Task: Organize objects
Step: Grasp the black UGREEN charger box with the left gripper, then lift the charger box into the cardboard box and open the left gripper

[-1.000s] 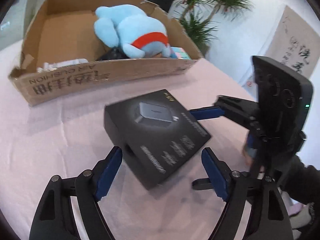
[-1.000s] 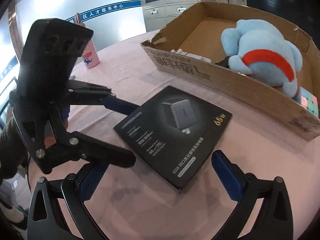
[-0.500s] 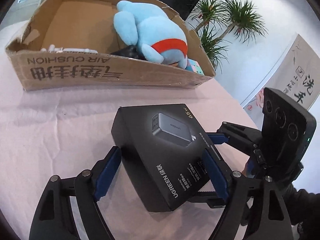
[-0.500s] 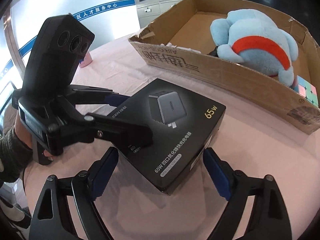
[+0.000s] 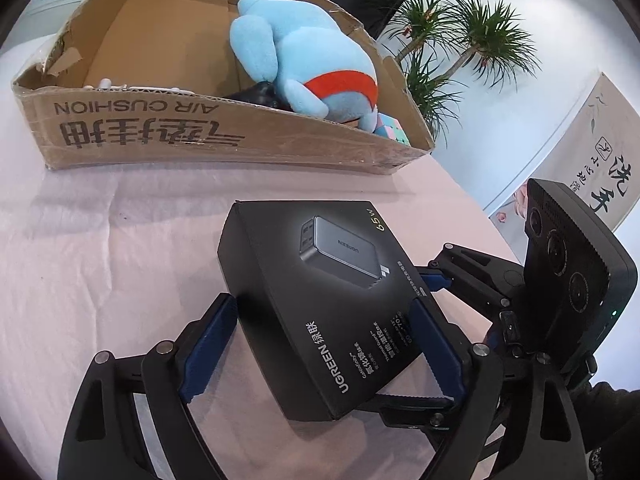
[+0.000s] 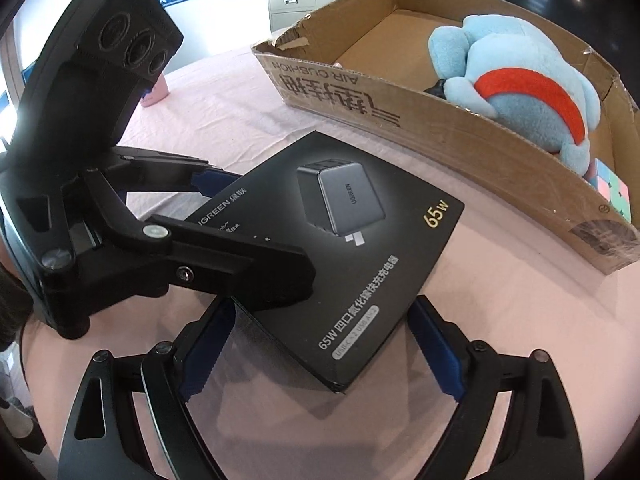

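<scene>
From where I stand, the cardboard box (image 5: pixel 224 148) is the anchor of it all. At its left end lie some small white things (image 5: pixel 120 87), and further right, inside it, a blue plush toy (image 5: pixel 304 60) slumps over something dark, with a pastel puzzle cube (image 5: pixel 390 130) tucked into the right corner. So part of the tidying looks done.

Just in front of the box, on the pink table (image 5: pixel 100 260), is the black charger box (image 5: pixel 320 292), apart from the cardboard wall and not yet inside. It looks tilted, one end raised. The left tool (image 5: pixel 324 344) has its blue pads spread to either side of the charger box; they seem close against its sides, though I cannot tell if they truly grip. To the right, the right tool (image 6: pixel 320 344) also stands spread around the near corner of the charger box, with a visible gap on its right side.

What remains, I'd judge, is lifting that charger box over the wall and into the free floor of the cardboard box.
</scene>
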A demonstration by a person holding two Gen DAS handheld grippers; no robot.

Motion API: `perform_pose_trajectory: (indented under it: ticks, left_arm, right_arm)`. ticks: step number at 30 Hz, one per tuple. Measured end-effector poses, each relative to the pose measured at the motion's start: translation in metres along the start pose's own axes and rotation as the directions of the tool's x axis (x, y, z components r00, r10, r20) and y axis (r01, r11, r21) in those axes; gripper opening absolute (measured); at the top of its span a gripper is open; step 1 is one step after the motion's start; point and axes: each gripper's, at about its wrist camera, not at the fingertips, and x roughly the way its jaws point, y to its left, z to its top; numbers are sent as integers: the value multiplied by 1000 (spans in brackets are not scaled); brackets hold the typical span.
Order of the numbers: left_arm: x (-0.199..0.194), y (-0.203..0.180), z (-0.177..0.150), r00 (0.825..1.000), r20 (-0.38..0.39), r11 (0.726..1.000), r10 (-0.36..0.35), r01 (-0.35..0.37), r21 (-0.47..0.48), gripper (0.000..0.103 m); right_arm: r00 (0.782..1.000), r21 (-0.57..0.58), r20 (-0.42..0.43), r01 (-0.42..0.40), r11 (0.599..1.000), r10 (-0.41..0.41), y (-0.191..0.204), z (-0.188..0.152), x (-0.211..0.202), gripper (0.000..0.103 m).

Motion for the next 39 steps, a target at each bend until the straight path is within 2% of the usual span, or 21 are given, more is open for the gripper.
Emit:
perform_pose_trajectory:
  ticks: [6, 9, 10, 17, 21, 24, 30, 34, 39]
  left_arm:
    - [-1, -1, 0, 1000, 11, 1000, 10, -10, 1, 86]
    - [-7, -5, -1, 998, 34, 998, 56, -58, 35, 85]
    - [-8, -6, -1, 997, 42, 996, 69, -71, 47, 85]
    - [-10, -19, 0, 990, 80, 986, 118, -127, 108, 84]
    - [-22, -25, 2, 986, 123, 985, 113, -127, 116, 83]
    - [-41, -30, 5, 980, 172, 984, 99, -122, 126, 81]
    - [-61, -55, 19, 963, 237, 971, 131, -173, 167, 81]
    - [-78, -72, 37, 954, 279, 961, 110, -174, 216, 81]
    - [-107, -98, 66, 929, 351, 939, 117, -219, 266, 81]
  right_arm:
    - [1000, -7, 6, 14, 1000, -14, 2, 0, -1, 85]
    - [998, -2, 47, 34, 999, -34, 3, -1, -10, 70]
    - [998, -1, 59, 36, 999, -36, 3, -2, -13, 68]
    - [994, -23, 73, 78, 997, -76, 7, -2, -17, 67]
    - [987, -51, 116, 117, 992, -111, 15, -2, -29, 67]
    - [975, -66, 180, 144, 987, -130, 20, 8, -45, 67]
    - [956, -75, 242, 191, 979, -168, 27, 23, -71, 67]
    - [943, -76, 278, 211, 974, -183, 27, 38, -86, 67]
    - [920, -90, 330, 251, 964, -209, 24, 66, -104, 67]
